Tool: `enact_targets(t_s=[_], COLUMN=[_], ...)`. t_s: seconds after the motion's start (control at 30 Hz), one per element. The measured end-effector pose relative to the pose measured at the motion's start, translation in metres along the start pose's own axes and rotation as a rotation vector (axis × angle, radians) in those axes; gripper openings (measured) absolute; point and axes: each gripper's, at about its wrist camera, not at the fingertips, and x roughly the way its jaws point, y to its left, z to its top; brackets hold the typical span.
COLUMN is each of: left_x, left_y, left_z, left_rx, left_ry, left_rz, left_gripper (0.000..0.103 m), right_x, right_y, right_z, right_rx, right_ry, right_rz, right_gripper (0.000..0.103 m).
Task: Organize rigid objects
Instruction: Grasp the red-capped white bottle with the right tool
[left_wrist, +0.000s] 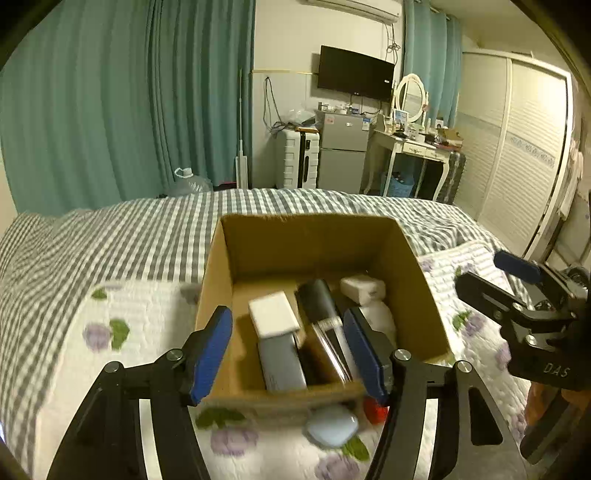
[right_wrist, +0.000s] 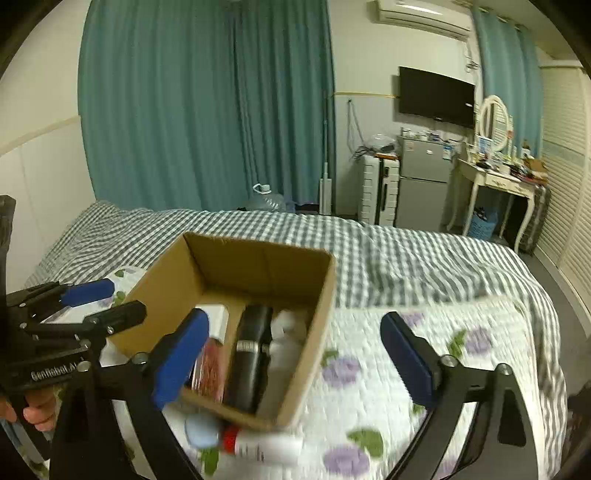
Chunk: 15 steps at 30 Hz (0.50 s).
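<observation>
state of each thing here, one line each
cardboard box: open-topped, upright on the bed
left gripper: open, empty
right gripper: open, empty
black bottle: lying in the box
light blue case: outside the box, on the quilt
red-capped tube: lying outside the box

The cardboard box (left_wrist: 325, 251) has a blurred near wall that hides part of the red-capped tube (right_wrist: 258, 445); its label is unreadable.

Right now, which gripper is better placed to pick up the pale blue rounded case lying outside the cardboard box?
Left gripper: open, the pale blue case lies just below its fingers.
</observation>
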Motion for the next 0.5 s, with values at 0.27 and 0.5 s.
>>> enact_targets(t_s=[0.27, 0.5], left_x=[-0.026, -0.002], left_y=[0.013, 0.017], left_z=[-0.049, -0.088], left_rx=[-0.082, -0.091], left_ry=[0.033, 0.121], left_rz=[0.054, 0.098], left_gripper=[0.067, 0.067], right_x=[-0.006, 0.019], right_y=[-0.008, 0.021], right_z=[-0.056, -0.09], right_rx=[0.063, 0.004], right_ry=[0.127, 0.22], right_rz=[-0.017, -0.035], right_gripper=[0.099, 0.103])
